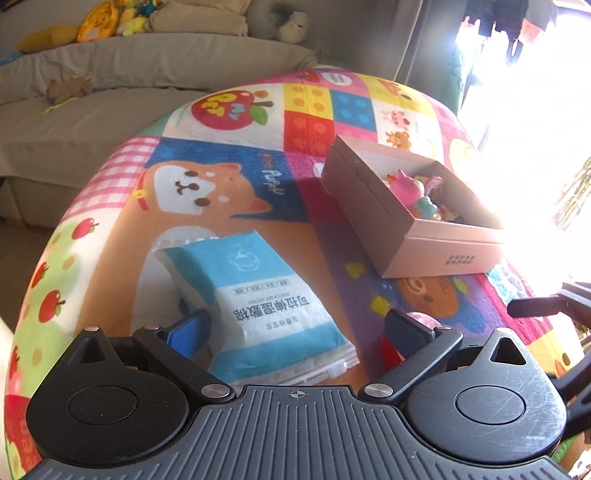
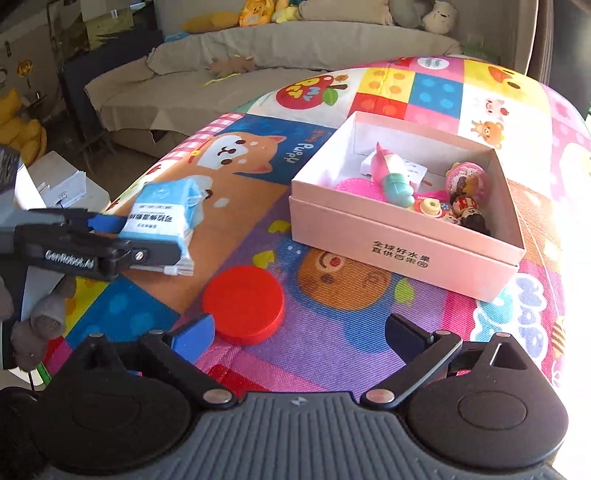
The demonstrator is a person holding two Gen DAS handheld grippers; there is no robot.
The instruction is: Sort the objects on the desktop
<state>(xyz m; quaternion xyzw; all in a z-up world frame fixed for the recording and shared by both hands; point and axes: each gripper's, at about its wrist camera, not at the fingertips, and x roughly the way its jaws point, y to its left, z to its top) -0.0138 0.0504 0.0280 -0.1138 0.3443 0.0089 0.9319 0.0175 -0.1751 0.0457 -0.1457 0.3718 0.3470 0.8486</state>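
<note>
Where the right wrist view begins, the right tool [image 2: 300, 334] hangs low over the patterned surface [image 2: 332, 354] with its jaws spread wide and nothing between them. Just ahead of its left blue finger lies a flat red disc [image 2: 243, 303], resting on the surface and close to that fingertip, though whether the two touch cannot be told. The left tool [image 1: 297, 332] also stands wide; the near end of a blue and white tissue pack [image 1: 258, 295] lies flat between its fingers, beside the left pad, and the jaws are not closed on it. From the right wrist view that same left tool [image 2: 110, 236] reaches in from the left edge, its fingers alongside the pack [image 2: 162, 218]. Farther back and to the right sits an open pink box [image 2: 406, 236], standing on the surface well apart from the pack and near the disc. Inside it lie small toys: a pink and teal figure [image 2: 391, 177], a round pink piece [image 2: 465, 179] and several little dolls and trinkets crowded toward the right corner. Beyond the surface a grey sofa [image 2: 258, 48] carries yellow plush toys [image 2: 255, 11] and cushions along its back.
</note>
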